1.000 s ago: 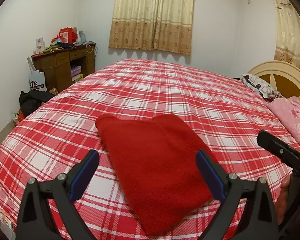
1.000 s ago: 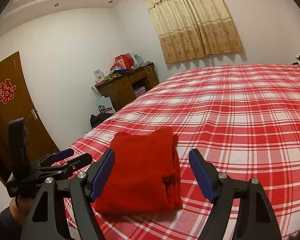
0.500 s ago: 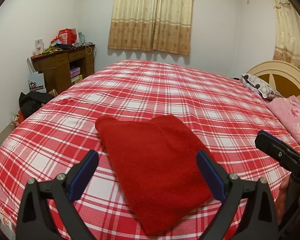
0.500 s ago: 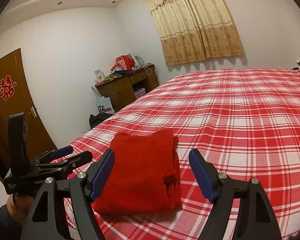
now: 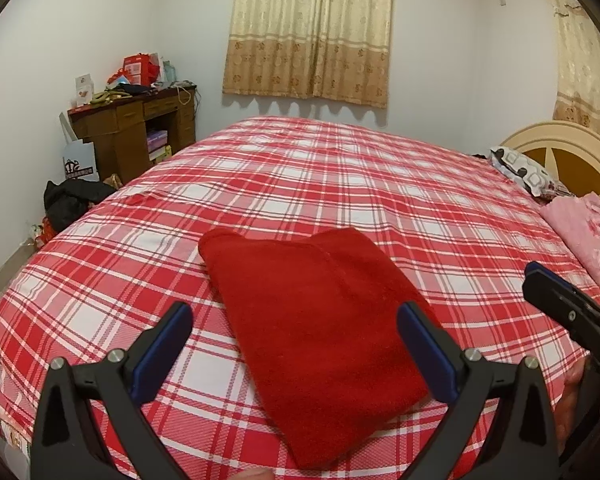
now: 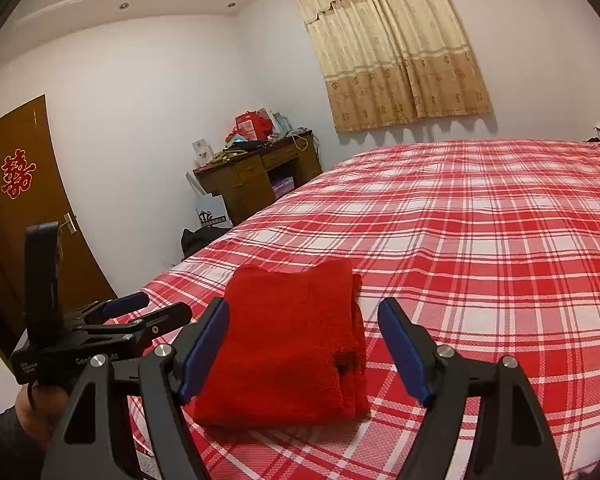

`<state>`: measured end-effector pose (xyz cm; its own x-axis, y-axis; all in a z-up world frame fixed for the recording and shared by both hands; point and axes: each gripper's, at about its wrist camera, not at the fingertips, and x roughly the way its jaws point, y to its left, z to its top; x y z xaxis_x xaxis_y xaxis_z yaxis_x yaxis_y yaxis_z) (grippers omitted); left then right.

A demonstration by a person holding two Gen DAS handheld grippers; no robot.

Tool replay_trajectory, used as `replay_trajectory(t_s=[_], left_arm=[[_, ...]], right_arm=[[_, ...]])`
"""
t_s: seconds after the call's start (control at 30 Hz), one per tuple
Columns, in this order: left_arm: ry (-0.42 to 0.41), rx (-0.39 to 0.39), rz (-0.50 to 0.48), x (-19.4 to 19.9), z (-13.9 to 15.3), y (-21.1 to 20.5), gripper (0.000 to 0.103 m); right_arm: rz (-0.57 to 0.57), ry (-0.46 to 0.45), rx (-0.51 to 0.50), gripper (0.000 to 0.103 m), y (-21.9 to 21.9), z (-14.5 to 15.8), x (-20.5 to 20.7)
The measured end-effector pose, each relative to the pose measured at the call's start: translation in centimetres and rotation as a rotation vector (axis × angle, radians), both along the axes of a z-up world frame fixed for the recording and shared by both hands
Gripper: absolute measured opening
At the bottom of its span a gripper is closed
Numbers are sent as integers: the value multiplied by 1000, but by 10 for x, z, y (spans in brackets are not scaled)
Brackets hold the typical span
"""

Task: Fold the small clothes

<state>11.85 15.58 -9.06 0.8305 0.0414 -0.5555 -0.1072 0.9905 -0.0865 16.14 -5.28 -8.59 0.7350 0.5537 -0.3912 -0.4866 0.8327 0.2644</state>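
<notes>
A red fleece garment (image 5: 316,324) lies folded into a flat rectangle on the red plaid bed (image 5: 340,184); it also shows in the right wrist view (image 6: 296,340). My left gripper (image 5: 294,322) is open and empty, held above the garment's near end. My right gripper (image 6: 302,320) is open and empty, hovering just short of the garment. The left gripper also appears in the right wrist view (image 6: 140,312), and the right gripper's tip in the left wrist view (image 5: 556,300).
A wooden desk (image 5: 136,136) with clutter stands by the left wall, with a dark bag (image 5: 72,200) on the floor. Pillows (image 5: 528,172) and a pink blanket (image 5: 588,236) lie by the headboard (image 5: 568,152). A brown door (image 6: 16,208) is at left.
Both grippers have drawn slightly back and up from the folded garment, which lies still. Both stay open.
</notes>
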Motion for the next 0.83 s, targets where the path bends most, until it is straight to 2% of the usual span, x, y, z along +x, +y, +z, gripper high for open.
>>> replay_trajectory(t_s=[0.4,0.73,0.83], left_arm=[[-27,34,36,-2,7,11,103],[-42,4,53,-3,6,23,103],[-45,20,57,-3,6,22,103]], right_arm=[[44,-22,-19,77,9,3,-8],[61,-28,-29,77,17,3,-11],[65,-28,-33,77,19,3,-12]])
